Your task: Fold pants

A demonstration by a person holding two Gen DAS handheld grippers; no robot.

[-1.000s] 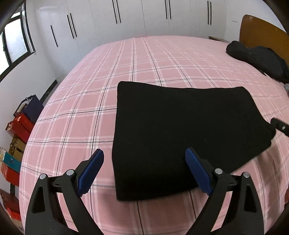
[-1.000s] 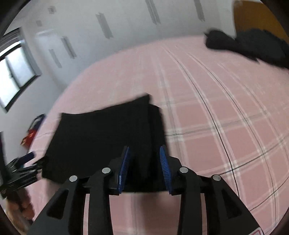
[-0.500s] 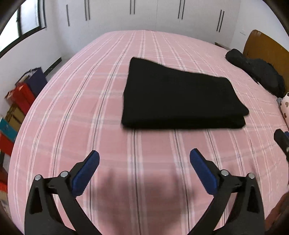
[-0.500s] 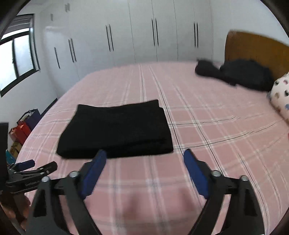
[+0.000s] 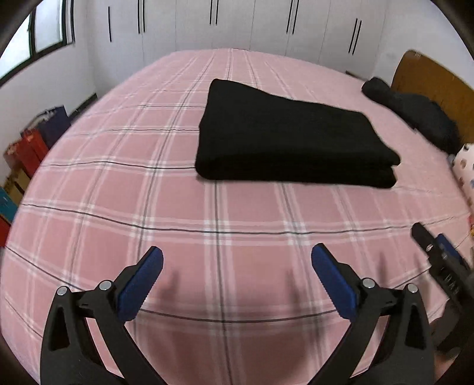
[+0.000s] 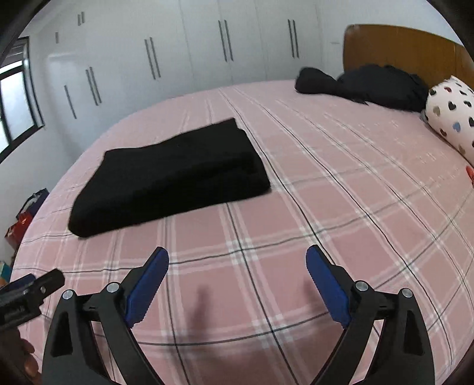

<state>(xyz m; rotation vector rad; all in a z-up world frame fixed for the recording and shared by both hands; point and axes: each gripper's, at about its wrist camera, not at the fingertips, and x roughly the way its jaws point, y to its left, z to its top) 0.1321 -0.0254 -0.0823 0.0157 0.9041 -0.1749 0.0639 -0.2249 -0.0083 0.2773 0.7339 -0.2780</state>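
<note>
The black pants (image 5: 284,142) lie folded into a flat rectangle on the pink plaid bed (image 5: 177,225); they also show in the right wrist view (image 6: 174,177). My left gripper (image 5: 237,260) is open and empty, held above the bed well short of the pants. My right gripper (image 6: 237,263) is open and empty too, also back from the pants. The right gripper shows at the right edge of the left wrist view (image 5: 441,260), and the left gripper at the left edge of the right wrist view (image 6: 29,290).
A heap of black clothes (image 6: 367,86) lies by the wooden headboard (image 6: 408,47). A spotted pillow (image 6: 453,112) is at the right. White wardrobes (image 5: 237,23) line the far wall. Coloured bags and boxes (image 5: 32,142) stand on the floor at the left.
Both grippers have pulled back from the pants toward the near edge of the bed. The right gripper, nearly shut on the pants' edge a second ago, has opened and let go.
</note>
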